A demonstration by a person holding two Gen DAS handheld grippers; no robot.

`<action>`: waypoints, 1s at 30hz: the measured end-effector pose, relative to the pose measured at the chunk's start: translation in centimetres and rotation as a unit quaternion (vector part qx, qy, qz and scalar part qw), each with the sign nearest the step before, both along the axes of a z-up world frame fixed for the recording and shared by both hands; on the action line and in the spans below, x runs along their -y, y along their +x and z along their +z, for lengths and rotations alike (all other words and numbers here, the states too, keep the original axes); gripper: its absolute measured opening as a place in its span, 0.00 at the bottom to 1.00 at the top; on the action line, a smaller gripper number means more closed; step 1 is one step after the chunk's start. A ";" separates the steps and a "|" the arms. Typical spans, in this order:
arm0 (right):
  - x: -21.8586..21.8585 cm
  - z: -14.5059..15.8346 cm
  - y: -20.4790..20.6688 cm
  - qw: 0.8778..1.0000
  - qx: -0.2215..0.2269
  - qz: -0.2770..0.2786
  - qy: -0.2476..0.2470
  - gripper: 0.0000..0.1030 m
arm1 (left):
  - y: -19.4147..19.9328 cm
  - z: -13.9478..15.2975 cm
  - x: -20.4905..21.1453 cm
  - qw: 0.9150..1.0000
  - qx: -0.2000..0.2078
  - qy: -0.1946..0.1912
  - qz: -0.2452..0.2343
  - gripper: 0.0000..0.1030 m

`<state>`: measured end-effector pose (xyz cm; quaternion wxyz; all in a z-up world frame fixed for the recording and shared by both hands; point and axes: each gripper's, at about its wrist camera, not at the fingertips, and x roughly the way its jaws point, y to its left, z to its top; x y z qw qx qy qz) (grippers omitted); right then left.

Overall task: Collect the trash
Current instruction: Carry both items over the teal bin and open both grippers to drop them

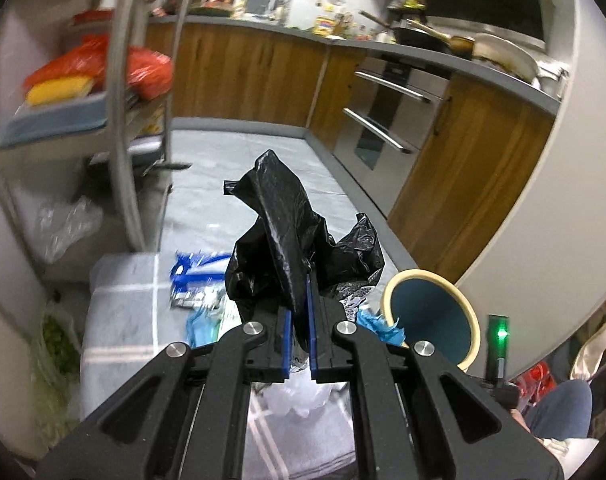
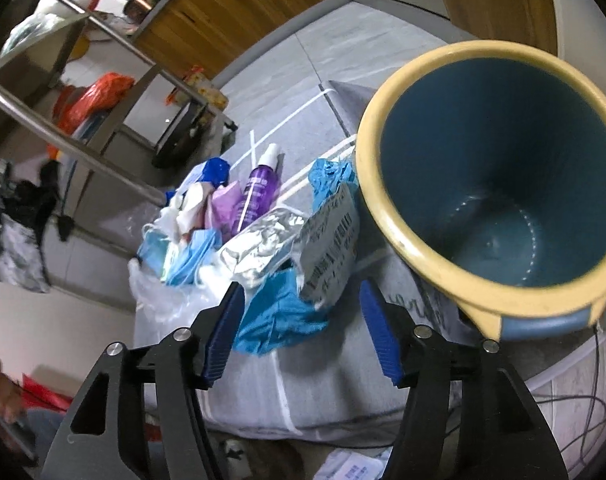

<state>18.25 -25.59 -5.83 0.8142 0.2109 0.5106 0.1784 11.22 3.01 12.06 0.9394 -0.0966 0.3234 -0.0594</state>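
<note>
On the grey checked cushion (image 2: 303,380) lies a heap of trash (image 2: 255,232): blue masks, a silver foil packet, a purple spray bottle (image 2: 257,192), a blue glove. Just beside it stands a blue bin (image 2: 499,184) with a yellow rim. The right gripper (image 2: 303,332) hangs above the glove, jaws spread, nothing between them. The left gripper (image 1: 299,320) is pinched onto a black plastic bag (image 1: 287,232), raised above the heap.

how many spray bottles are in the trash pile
1. A purple spray bottle with a white cap lies at the far side of the pile on the grey cloth, left of the bin. Others may be buried underneath.
</note>
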 end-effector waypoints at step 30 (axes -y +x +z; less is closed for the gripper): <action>9.2 8.7 -1.7 0.986 0.072 -0.129 -0.082 0.07 | 13.1 -4.3 14.4 0.975 -0.125 -0.055 -0.175 0.05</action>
